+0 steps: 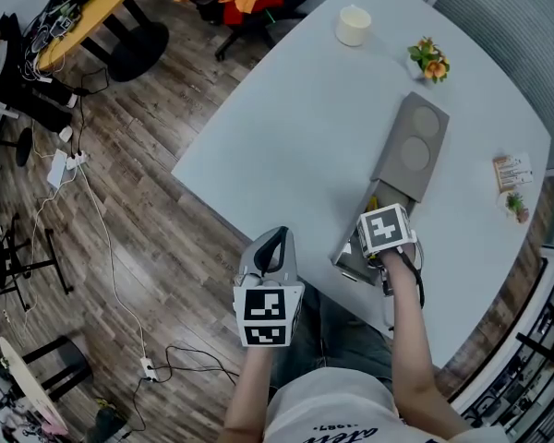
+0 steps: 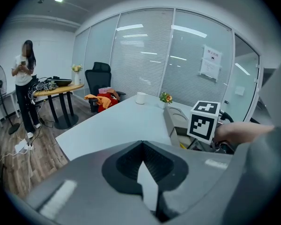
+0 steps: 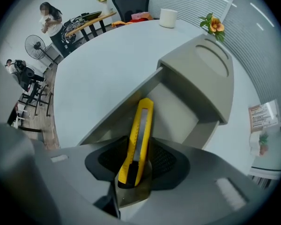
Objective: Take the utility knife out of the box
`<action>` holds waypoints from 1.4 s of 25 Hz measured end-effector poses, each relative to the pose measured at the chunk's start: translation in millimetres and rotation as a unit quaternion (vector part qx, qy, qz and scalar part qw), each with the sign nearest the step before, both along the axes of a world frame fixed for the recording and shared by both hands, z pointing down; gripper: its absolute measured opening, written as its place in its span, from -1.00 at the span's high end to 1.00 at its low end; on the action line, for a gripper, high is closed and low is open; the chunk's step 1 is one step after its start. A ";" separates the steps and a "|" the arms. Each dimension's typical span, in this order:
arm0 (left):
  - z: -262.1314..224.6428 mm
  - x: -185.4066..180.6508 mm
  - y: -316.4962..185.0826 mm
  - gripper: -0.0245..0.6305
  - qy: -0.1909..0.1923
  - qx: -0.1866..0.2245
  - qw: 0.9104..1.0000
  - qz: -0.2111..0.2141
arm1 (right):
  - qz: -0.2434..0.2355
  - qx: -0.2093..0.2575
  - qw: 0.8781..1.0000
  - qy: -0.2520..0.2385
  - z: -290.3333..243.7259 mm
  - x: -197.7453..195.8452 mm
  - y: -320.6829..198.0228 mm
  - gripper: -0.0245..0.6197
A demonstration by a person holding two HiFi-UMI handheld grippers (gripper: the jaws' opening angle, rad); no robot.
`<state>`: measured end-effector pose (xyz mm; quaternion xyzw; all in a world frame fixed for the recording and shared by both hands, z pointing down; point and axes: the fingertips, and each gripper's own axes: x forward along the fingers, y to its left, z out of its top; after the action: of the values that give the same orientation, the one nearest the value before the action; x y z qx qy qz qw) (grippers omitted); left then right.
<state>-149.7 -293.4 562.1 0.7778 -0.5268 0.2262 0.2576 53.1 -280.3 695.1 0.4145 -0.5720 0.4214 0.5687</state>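
One pale table (image 1: 286, 127) on plank floor (image 1: 157, 238) bears the box (image 1: 408, 155).

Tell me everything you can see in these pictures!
table: one, pale grey, room's middle
box: one, grey, on the table, lid slid open
knife: one, yellow, over the open box
cylinder: one, white, table's far end
flowers: one bunch, orange, beyond the box
card: one, white, table's right edge
chair: one, black, beyond the table
person: one, white top, by a far desk
left tongs: one, grey, shut and empty, by the table's near edge
right tongs: one, grey, shut on the knife
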 end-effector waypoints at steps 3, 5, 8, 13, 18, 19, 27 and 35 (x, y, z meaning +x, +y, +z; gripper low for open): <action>-1.6 -2.0 0.0 0.93 0.001 0.002 1.000 -0.002 | 0.002 0.014 1.000 0.006 -0.5 1.7 0.3 0.41; -3.7 -3.4 -0.4 0.93 0.001 0.004 1.000 -0.005 | -0.002 0.033 0.999 0.010 -2.1 3.2 -3.3 0.42; -7.8 -4.0 -0.1 0.93 0.003 0.008 1.000 -0.007 | 0.009 0.042 0.999 -0.004 -3.7 2.4 -2.2 0.43; -17.7 -3.7 2.1 0.93 0.006 0.017 1.000 -0.010 | 0.045 0.053 0.996 -0.048 -10.0 -1.4 2.6 0.45; -30.2 0.6 3.3 0.93 0.015 0.032 0.999 -0.012 | 0.073 0.083 0.992 -0.065 -23.7 2.6 3.1 0.44; -33.1 1.6 3.6 0.93 0.017 0.036 0.999 -0.012 | 0.078 0.091 0.990 -0.070 -27.9 2.9 2.9 0.45; -65.7 3.1 -2.7 0.93 0.020 0.075 0.997 -0.010 | 0.097 0.184 0.973 -0.100 -79.8 5.9 -8.1 0.44; -102.1 3.7 -9.1 0.93 0.014 0.123 0.992 -0.008 | 0.090 0.279 0.948 -0.121 -138.5 2.8 -20.0 0.44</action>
<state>-146.0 -302.4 460.0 0.8022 -0.5533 0.1472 0.1694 55.8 -300.2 556.6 0.5524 -0.6915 0.3413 0.3164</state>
